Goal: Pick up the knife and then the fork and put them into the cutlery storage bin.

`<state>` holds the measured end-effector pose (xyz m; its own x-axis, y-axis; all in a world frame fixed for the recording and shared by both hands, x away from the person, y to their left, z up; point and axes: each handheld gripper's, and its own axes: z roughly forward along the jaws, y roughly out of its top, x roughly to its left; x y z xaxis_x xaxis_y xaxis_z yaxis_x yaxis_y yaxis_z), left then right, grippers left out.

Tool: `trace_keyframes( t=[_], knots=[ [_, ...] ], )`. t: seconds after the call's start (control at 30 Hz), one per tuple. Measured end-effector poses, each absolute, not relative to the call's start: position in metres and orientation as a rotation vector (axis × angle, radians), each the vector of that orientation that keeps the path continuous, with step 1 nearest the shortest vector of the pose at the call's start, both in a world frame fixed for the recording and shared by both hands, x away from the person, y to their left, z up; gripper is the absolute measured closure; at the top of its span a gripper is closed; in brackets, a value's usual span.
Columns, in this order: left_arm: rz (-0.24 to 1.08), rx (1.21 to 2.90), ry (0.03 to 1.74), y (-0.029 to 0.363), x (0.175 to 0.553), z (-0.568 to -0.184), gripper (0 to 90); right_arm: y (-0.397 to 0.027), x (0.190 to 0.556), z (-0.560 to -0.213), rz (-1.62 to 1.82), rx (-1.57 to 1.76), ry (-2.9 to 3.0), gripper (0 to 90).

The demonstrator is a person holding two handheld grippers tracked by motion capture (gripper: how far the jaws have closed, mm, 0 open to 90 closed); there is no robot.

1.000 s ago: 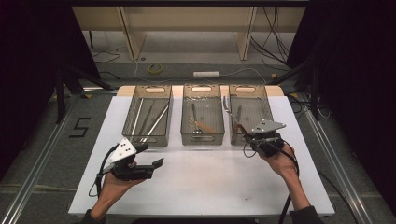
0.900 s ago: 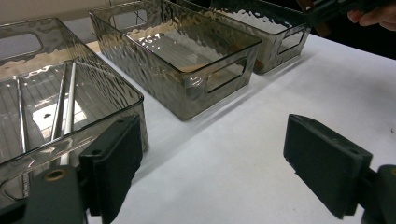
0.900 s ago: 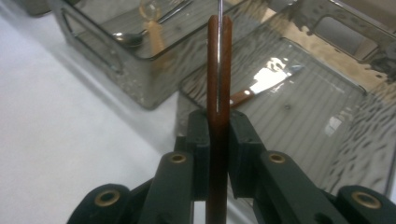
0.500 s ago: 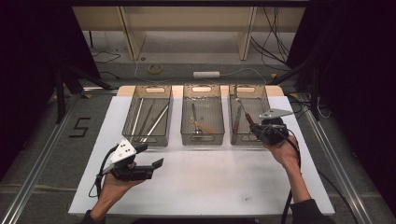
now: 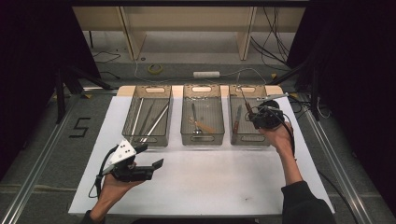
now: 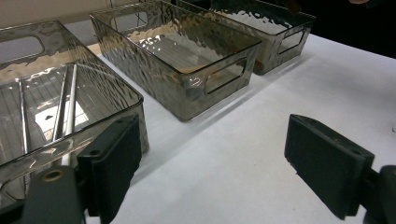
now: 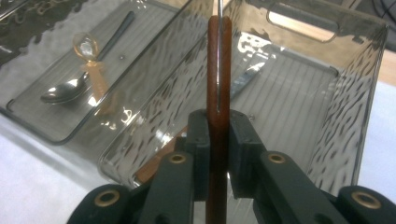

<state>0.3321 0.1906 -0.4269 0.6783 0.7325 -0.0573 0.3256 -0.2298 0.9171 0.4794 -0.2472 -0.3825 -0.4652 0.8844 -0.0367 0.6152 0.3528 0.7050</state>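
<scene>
My right gripper [image 5: 252, 120] [image 7: 218, 135] is shut on the brown wooden handle of a knife [image 7: 218, 70], held above the right bin [image 5: 250, 139]. The knife [image 5: 244, 103] points away from me, its thin metal part rising past the bin's far end. Another brown-handled knife [image 5: 236, 122] [image 7: 247, 79] lies inside that bin. At the lower left my left gripper [image 5: 150, 156] [image 6: 233, 163] is held over the white table [image 5: 210, 177], open, with only bare table between its pads.
The left bin [image 5: 128, 126] [image 6: 116, 100] holds long metal rods [image 5: 154, 122]. The middle bin [image 5: 202, 138] [image 6: 187, 86] holds a metal spoon [image 7: 60, 91] and an amber plastic spoon [image 7: 91, 60]. Free white table lies between the bins and me.
My right gripper has carried the knife away from me and a little upward, from the bin's near edge to over the right bin. The left gripper has stayed in place.
</scene>
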Motion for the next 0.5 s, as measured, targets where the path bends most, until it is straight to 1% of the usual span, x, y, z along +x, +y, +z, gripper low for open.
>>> trace_keyframes(
  t=[0.5],
  knots=[
    [0.476,1.828,0.840,0.190,0.332,-0.427,18.2,-0.248,0.506,-0.396,0.799,1.483,2.199,81.1]
  ],
)
